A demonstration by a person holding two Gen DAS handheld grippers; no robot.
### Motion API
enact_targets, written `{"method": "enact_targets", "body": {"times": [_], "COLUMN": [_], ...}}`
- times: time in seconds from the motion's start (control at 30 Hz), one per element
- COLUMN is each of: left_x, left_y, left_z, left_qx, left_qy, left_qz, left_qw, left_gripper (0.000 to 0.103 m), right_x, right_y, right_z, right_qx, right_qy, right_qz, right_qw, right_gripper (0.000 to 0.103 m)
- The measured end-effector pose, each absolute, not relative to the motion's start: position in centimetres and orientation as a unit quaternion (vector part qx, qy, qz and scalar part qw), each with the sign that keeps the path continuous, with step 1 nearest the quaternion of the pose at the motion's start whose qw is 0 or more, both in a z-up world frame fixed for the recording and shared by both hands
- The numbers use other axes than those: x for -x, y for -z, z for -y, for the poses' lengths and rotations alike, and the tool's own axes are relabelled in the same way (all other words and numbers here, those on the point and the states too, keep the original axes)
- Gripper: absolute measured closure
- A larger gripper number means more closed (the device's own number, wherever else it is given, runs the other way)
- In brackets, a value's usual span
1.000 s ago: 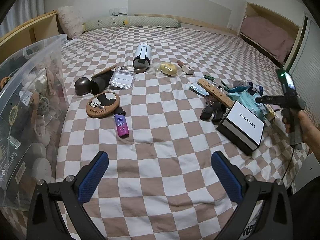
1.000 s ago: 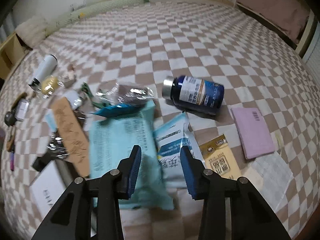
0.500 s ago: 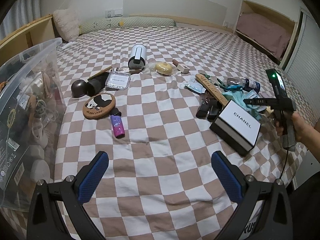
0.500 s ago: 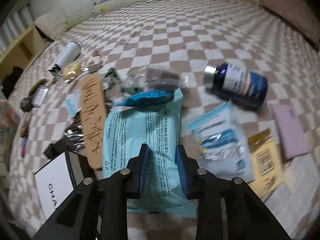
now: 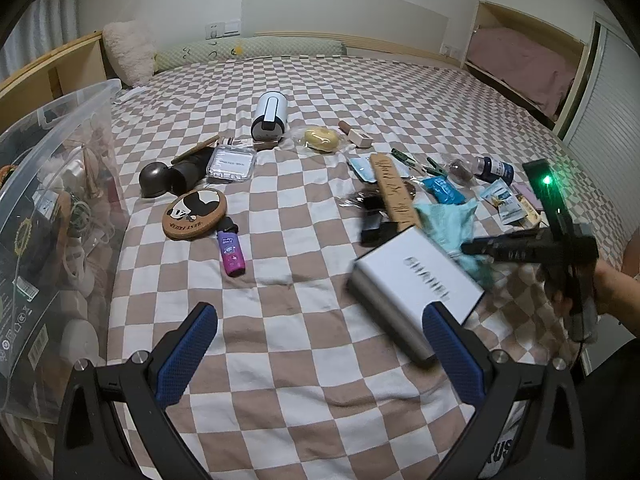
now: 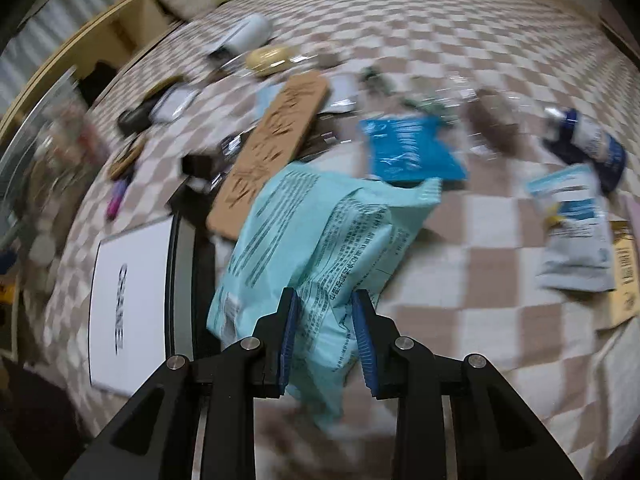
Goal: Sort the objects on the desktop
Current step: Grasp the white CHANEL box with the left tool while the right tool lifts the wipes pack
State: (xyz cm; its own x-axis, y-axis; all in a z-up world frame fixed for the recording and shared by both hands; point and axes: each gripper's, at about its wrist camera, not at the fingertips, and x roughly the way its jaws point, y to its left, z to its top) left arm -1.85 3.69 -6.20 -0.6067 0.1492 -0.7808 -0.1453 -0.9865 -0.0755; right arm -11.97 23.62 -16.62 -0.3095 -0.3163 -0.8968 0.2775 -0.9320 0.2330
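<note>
We are pinching the pale teal packet (image 6: 320, 240) by its crumpled near end in the right gripper (image 6: 326, 338), lifting off the bed (image 5: 280, 360) beside the white box (image 6: 128, 296); left gripper (image 5: 320, 352) gaping wide, holding nothing. Slack film may be slipping free, or dragging the wooden plank (image 6: 272, 140).

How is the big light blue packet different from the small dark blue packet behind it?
The light teal packet is bigger; the dark blue packet is smaller. The right gripper pinches the light teal packet, which is crumpled and partly lifted; the dark blue packet lies flat on the bed, untouched. The light one carries dark printed text; the dark one's print is white. Both are soft packets.
</note>
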Motion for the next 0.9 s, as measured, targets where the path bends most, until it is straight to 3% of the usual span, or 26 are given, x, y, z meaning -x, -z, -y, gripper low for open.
{"method": "enact_targets", "body": {"times": [0.47, 0.9], "left_x": [1.8, 3.1], "left_y": [8.0, 12.6], "left_z": [-3.4, -3.1], "left_qx": [0.451, 0.489], "left_qy": [-0.89, -0.871], "left_qz": [0.002, -0.038], "left_qw": [0.071, 0.019], "left_gripper": [0.0, 0.0], "right_x": [9.2, 9.0], "right_y": [16.8, 16.4], "right_z": [-15.1, -15.3], "right_qx": [-0.566, -0.584], "right_qy": [0.781, 0.766], "right_qz": [0.02, 0.058], "right_qw": [0.261, 0.262], "right_gripper": [0.066, 0.066]}}
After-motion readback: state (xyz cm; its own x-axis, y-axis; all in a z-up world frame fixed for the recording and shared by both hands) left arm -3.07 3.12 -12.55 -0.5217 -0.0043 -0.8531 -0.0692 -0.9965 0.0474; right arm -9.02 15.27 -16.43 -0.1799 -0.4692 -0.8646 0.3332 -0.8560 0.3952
